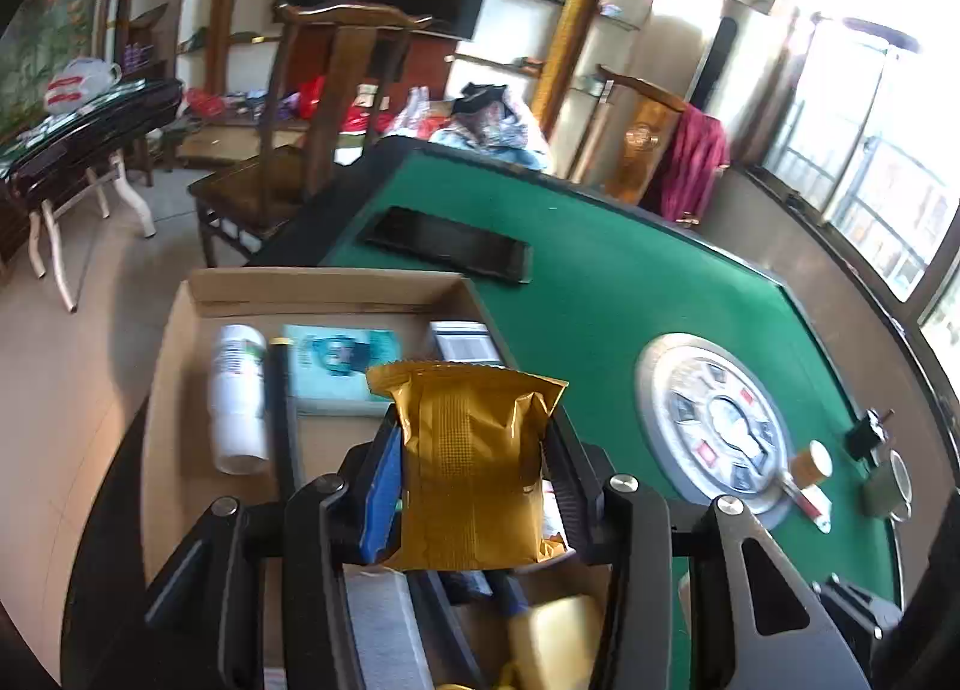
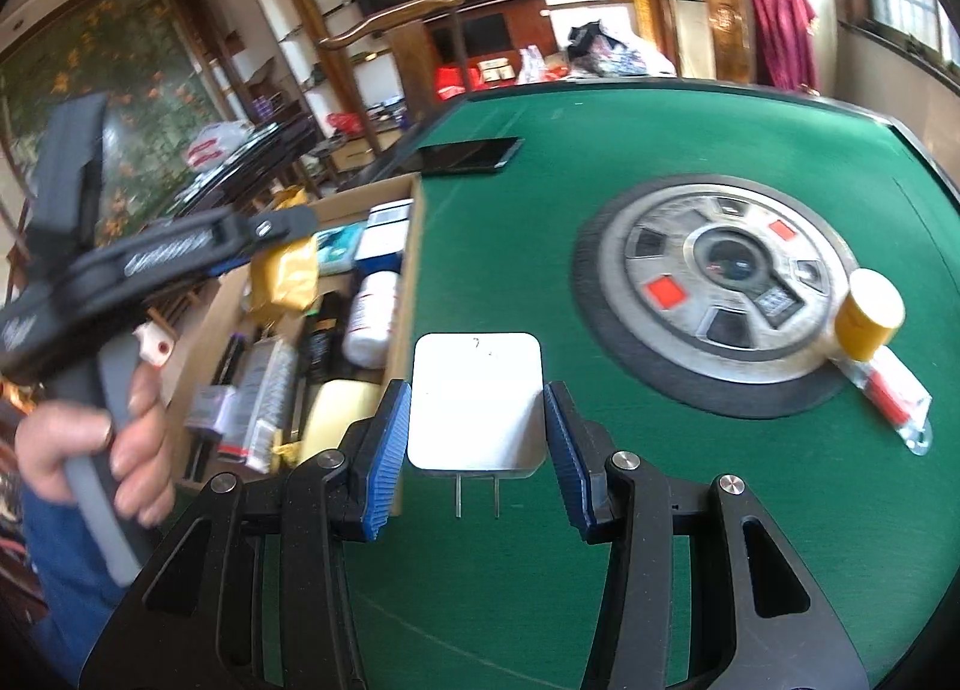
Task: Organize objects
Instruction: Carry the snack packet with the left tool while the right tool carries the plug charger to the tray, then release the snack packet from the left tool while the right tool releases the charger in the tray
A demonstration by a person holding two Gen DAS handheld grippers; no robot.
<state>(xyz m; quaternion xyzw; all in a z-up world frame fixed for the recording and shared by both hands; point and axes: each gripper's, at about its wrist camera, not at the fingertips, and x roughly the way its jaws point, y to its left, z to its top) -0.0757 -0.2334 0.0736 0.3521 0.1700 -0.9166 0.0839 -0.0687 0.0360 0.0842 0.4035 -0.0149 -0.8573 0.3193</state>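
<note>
My left gripper [image 1: 474, 450] is shut on a gold foil packet [image 1: 471, 462] and holds it above the open cardboard box [image 1: 180, 366]; the packet also shows in the right wrist view [image 2: 282, 276]. The box holds a white bottle [image 1: 237, 396], a teal packet [image 1: 342, 366] and several other items. My right gripper [image 2: 477, 438] is shut on a white plug adapter [image 2: 477, 399], prongs toward the camera, just above the green table [image 2: 660, 138] beside the box's right wall [image 2: 408, 282].
A black phone [image 1: 450, 249] lies on the green felt behind the box. A round metal centre panel [image 2: 720, 276] sits mid-table, with a yellow pill bottle [image 2: 867, 315], a red-and-white tube [image 2: 888, 390] and a green mug [image 1: 888, 486] near it. Wooden chairs stand behind.
</note>
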